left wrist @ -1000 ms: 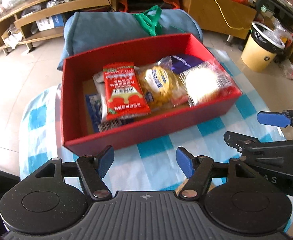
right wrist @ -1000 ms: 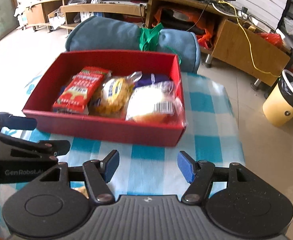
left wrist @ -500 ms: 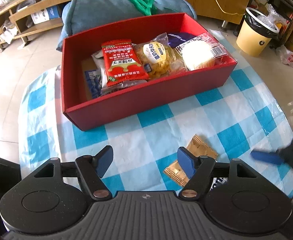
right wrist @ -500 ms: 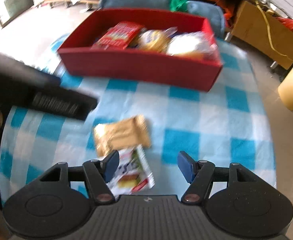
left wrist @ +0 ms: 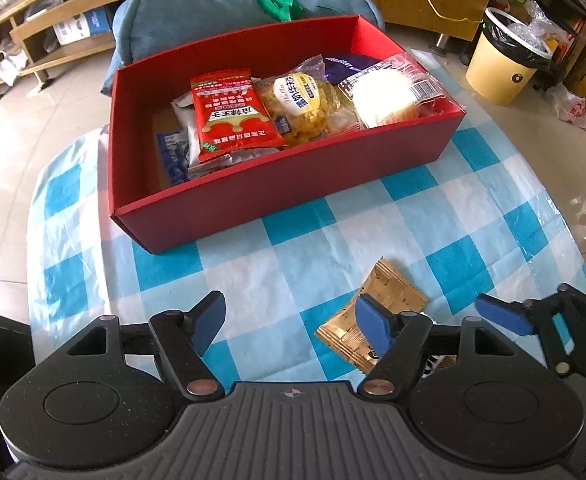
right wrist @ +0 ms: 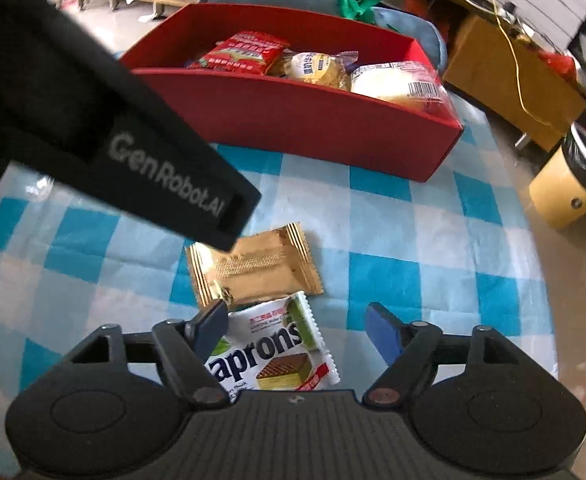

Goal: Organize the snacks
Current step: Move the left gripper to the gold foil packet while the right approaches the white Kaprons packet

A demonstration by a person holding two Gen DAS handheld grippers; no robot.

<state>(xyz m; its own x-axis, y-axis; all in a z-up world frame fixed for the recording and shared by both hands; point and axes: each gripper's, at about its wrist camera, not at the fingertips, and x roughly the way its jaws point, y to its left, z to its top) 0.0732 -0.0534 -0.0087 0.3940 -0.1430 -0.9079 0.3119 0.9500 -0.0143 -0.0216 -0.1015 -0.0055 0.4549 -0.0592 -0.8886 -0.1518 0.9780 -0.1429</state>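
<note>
Both grippers over the checked cloth, nothing held.
Left gripper (left wrist: pixel 289 322) open; right gripper (right wrist: pixel 297 330) jaws just widened above wafer packet (right wrist: pixel 281 344), beside gold packet (right wrist: pixel 253 266); red box (right wrist: pixel 293 120) behind.

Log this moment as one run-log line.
left claw: open, empty | right claw: just opened wider, over white wafer packet | gold foil packet: on cloth | red cardboard box: part filled

- Red box (left wrist: pixel 285 184) on the checked tabletop (left wrist: pixel 433 224), open, packed with wrapped snacks
- Gold packet (right wrist: pixel 253 268) flat before it
- White wafer packet (right wrist: pixel 277 344) touching the gold one's near edge
</note>
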